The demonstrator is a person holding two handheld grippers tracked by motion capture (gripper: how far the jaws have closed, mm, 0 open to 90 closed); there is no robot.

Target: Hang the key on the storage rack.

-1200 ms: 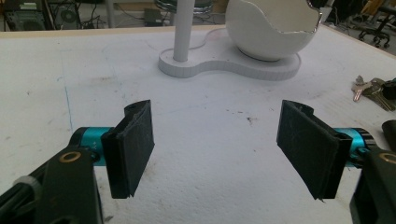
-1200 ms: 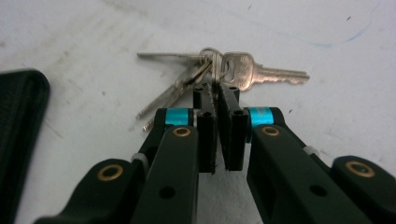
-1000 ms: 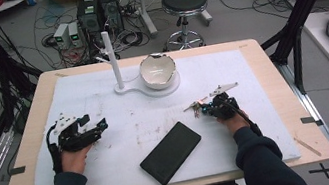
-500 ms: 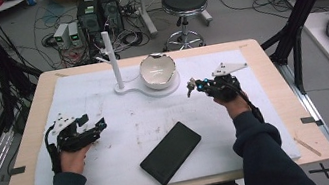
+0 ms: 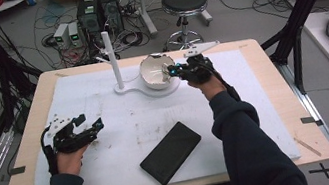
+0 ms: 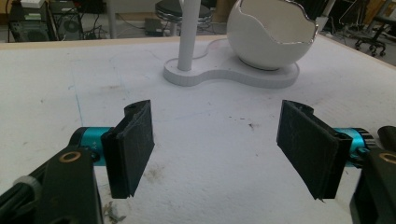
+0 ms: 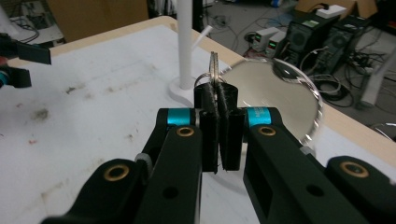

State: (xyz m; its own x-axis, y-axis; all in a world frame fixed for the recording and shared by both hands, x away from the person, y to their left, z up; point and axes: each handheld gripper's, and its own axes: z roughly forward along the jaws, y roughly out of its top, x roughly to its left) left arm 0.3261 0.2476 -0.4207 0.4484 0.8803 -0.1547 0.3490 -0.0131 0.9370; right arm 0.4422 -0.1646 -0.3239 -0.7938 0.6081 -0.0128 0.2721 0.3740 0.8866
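**Key carried to the bowl**

Right gripper (image 7: pixel 217 100) clamped on a small key (image 7: pixel 213 66), raised beside the white bowl (image 5: pixel 156 71), likely for dropping in. Left gripper (image 5: pixel 88 129) spread apart, empty, parked well away from the bowl.

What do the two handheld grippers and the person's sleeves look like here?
Both the left gripper and the right gripper are black, with flat black pads, teal collars behind them and brass-coloured pivot rings. Each carries a grey three-cornered plate. The sleeves are dark navy.
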